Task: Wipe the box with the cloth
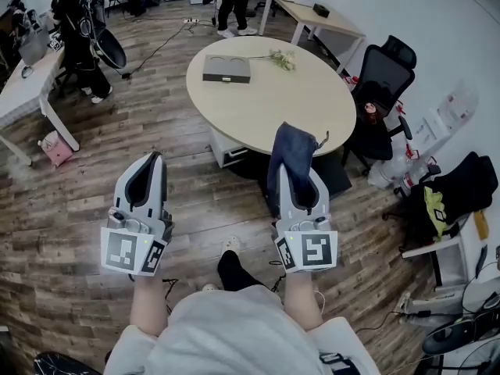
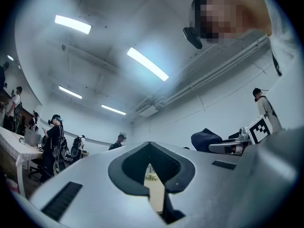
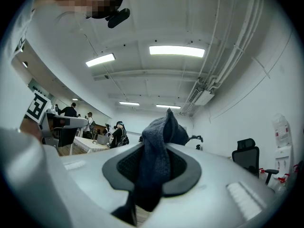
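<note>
Our pale grey top [image 1: 226,334] fills the near edge of the head view, above the wooden floor [image 1: 70,201] that spreads across the whole room. Ahead of us the round table [image 1: 273,104], with its light wood top, stands in the middle of the room. A black office chair [image 1: 387,73] sits just beside its right edge. A long white desk [image 1: 23,88] runs along the far left, where a person in dark clothes [image 1: 78,22] stands.

We hold the left gripper [image 1: 150,161] over the floor on the left. Its jaws are closed together, with only a thin slit between the pads in the left gripper view, and nothing sits in them. The right gripper [image 1: 301,174] is level with it on the right, its tips near the table's near edge as seen from above. Its jaws are clamped on the cloth [image 1: 291,148], a dark blue piece pinched between the pads. The cloth stands up in a crumpled fold above the tips, and part of it hangs down the gripper's left side.

The box [image 1: 226,69], flat and grey, lies on the far left part of the table top, well apart from both grippers and from the cloth. A small flower sprig [image 1: 281,59] lies to the right of it on the same top.
</note>
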Demonstrator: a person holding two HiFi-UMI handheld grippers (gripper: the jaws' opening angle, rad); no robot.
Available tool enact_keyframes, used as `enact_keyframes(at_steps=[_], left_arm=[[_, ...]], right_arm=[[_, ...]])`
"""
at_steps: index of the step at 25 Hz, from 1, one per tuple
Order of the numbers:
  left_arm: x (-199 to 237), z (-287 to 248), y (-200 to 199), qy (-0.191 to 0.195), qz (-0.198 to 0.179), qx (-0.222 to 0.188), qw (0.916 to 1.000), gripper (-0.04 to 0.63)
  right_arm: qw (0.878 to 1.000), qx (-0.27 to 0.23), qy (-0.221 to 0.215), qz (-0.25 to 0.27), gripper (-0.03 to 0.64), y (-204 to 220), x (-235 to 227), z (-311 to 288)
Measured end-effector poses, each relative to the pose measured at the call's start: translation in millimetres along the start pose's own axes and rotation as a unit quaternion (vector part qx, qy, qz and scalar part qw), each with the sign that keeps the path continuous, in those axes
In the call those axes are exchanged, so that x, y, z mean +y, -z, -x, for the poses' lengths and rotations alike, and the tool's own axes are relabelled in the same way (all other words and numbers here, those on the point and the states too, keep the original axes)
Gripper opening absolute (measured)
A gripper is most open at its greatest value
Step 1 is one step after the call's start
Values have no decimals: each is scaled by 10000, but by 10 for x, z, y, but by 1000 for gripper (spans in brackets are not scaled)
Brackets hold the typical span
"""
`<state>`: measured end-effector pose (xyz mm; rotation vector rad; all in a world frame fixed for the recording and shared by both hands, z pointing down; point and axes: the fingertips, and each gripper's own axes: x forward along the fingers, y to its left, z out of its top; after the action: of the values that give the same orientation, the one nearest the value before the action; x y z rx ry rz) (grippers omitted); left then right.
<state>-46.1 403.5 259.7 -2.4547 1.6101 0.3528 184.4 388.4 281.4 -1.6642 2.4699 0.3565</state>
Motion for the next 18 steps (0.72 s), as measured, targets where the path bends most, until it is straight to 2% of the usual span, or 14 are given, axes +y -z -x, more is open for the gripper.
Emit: enact_keyframes(at_steps=[10, 18], left_arm=[[234, -1017, 188, -116, -219, -38, 9997, 9], [353, -1756, 374, -248, -163, -117, 9995, 8]], right_arm=[[9991, -105, -403, -52, 84, 206, -455, -1078], [9981, -35, -615, -70, 84, 440, -877, -1714]])
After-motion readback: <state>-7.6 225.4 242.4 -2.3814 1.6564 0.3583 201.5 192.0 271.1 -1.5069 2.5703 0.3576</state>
